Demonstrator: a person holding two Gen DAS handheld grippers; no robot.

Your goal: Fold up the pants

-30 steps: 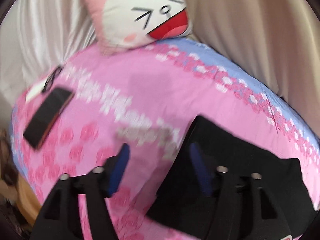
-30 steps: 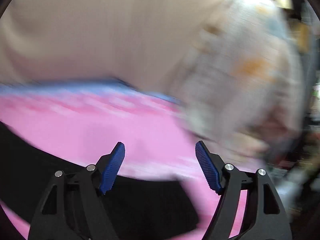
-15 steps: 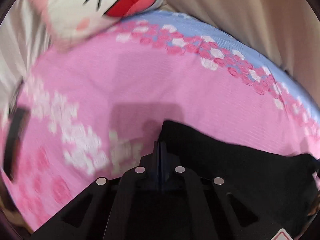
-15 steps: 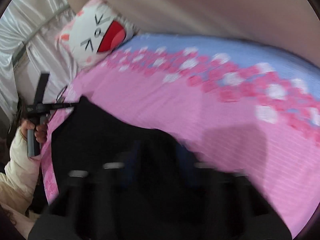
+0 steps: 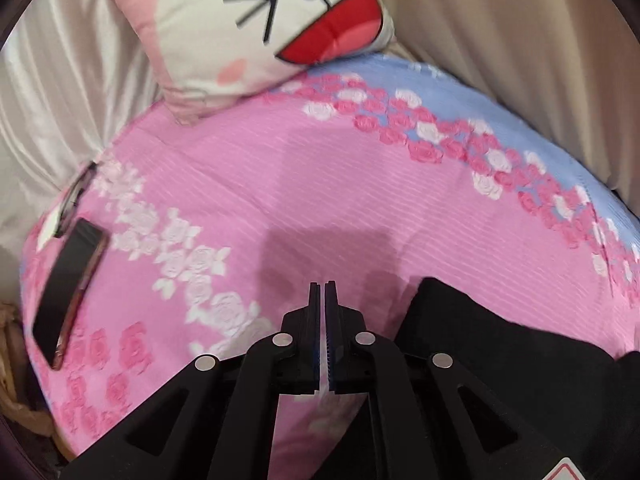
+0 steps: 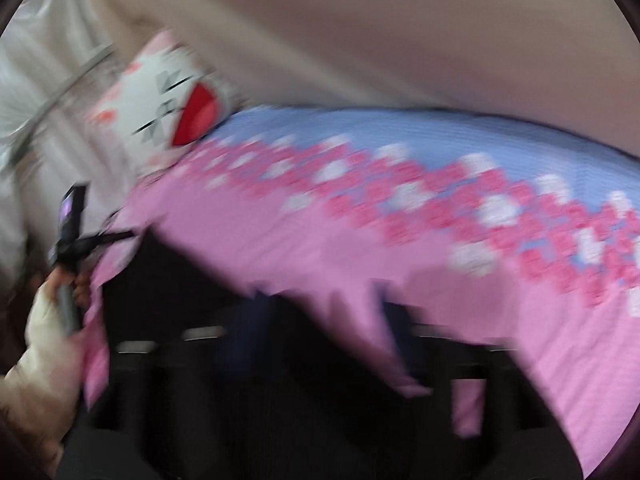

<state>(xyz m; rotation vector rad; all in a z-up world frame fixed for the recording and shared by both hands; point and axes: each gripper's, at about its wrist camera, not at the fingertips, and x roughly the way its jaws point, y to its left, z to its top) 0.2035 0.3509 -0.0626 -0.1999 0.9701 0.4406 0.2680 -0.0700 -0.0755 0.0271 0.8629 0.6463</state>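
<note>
The black pants (image 5: 500, 352) lie on the pink flowered bedspread (image 5: 320, 184), at the lower right of the left wrist view. My left gripper (image 5: 324, 292) is shut with nothing between its fingers, just left of the pants' edge and above the bedspread. The right wrist view is badly blurred. In it the pants (image 6: 192, 280) are a dark mass at lower left. My right gripper (image 6: 320, 320) is a dark smear over them, and its fingers look spread apart. The other hand with the left gripper (image 6: 72, 240) shows at the far left.
A white and pink cartoon-face pillow (image 5: 256, 28) leans at the head of the bed. A black phone (image 5: 68, 284) and a pair of glasses (image 5: 76, 192) lie near the bed's left edge. Beige curtain (image 5: 520, 40) hangs behind the bed.
My left gripper closed from open, then came off the pants and now sits left of them. The right gripper swung from the bed's far side to over the pants.
</note>
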